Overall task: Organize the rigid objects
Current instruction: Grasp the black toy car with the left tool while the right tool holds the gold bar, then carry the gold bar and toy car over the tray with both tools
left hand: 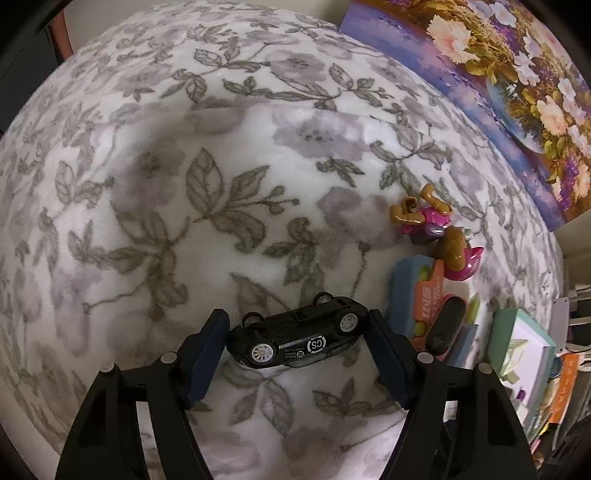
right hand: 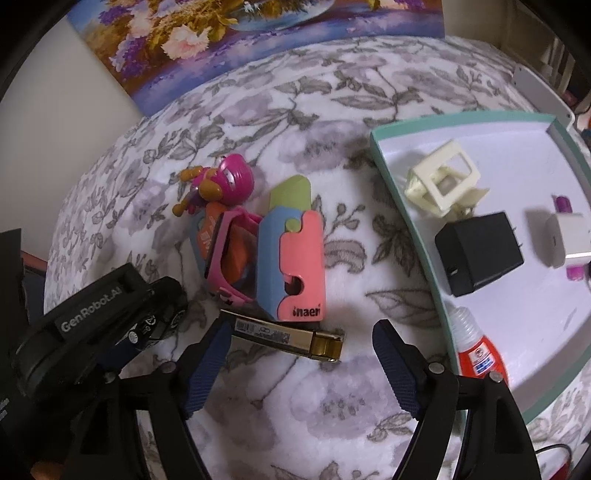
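A black toy car (left hand: pixel 295 332) lies wheels-up on the floral blanket (left hand: pixel 184 184). My left gripper (left hand: pixel 295 321) spans it end to end, with each pad against one end of the car. In the right wrist view that gripper's black body (right hand: pixel 88 317) sits at the left, with the car (right hand: pixel 166 321) under it. My right gripper (right hand: pixel 301 332) stands open over the blanket. A flat black-and-gold bar (right hand: pixel 288 338) lies just ahead of its fingertips, with its left end close to the left pad (right hand: pixel 207 365).
A pink figure (right hand: pixel 225 184), a pink-framed toy (right hand: pixel 229 254) and a blue-pink-green block (right hand: pixel 291 258) lie in a cluster. At the right, a teal-rimmed tray (right hand: pixel 461 119) holds a cream frame (right hand: pixel 443 181), a black charger (right hand: pixel 478 253), a white plug (right hand: pixel 565 236) and a glue bottle (right hand: pixel 480 354). A flower painting (right hand: pixel 258 33) stands behind.
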`<state>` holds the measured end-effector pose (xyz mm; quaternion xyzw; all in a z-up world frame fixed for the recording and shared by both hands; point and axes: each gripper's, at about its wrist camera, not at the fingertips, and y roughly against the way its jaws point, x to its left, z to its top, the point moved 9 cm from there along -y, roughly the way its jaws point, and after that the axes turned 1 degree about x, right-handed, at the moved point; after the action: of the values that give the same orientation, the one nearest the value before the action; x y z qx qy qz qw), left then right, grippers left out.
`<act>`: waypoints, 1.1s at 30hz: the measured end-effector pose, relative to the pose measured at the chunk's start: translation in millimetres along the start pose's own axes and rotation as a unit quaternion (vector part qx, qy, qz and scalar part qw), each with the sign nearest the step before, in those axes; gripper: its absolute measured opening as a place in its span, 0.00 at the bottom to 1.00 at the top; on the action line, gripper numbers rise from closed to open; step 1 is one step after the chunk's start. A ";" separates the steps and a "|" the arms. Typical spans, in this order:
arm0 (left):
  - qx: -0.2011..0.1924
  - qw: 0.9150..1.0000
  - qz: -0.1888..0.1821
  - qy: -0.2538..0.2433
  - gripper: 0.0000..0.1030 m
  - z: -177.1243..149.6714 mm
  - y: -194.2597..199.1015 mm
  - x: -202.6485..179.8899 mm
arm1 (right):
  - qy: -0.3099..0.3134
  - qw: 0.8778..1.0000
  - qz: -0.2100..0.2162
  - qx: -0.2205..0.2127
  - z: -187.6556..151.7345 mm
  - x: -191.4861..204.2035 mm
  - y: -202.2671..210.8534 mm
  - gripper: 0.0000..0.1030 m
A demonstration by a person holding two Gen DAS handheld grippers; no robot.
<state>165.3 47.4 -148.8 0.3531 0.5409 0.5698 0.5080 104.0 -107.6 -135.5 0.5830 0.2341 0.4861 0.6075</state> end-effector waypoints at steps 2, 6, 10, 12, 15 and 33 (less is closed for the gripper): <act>0.000 1.000 0.011 -0.004 0.74 0.4 1.7 4.4 | -0.013 1.000 0.005 0.006 -2.0 -0.6 -4.4 0.80; 0.006 1.000 0.013 -0.003 0.74 0.8 1.7 10.6 | -0.033 0.999 0.016 0.014 -5.4 1.3 -12.5 0.80; 0.009 1.000 0.018 -0.005 0.74 1.2 2.6 14.7 | -0.037 0.999 0.009 0.007 -4.9 4.5 -15.6 0.81; 0.010 1.000 0.015 -0.001 0.74 1.6 2.5 15.7 | -0.038 0.999 0.008 0.004 -3.9 5.6 -16.2 0.82; 0.012 1.000 0.012 0.005 0.74 2.2 1.4 17.9 | -0.040 0.999 0.009 0.001 -3.7 6.7 -18.0 1.00; 0.013 1.000 0.015 0.011 0.74 2.4 1.7 26.9 | -0.019 0.998 -0.064 -0.023 -0.8 16.5 -29.4 0.94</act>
<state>161.0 74.0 -150.8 0.3615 0.5489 0.5740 0.4885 119.6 -88.5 -158.5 0.5622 0.2479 0.4403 0.6547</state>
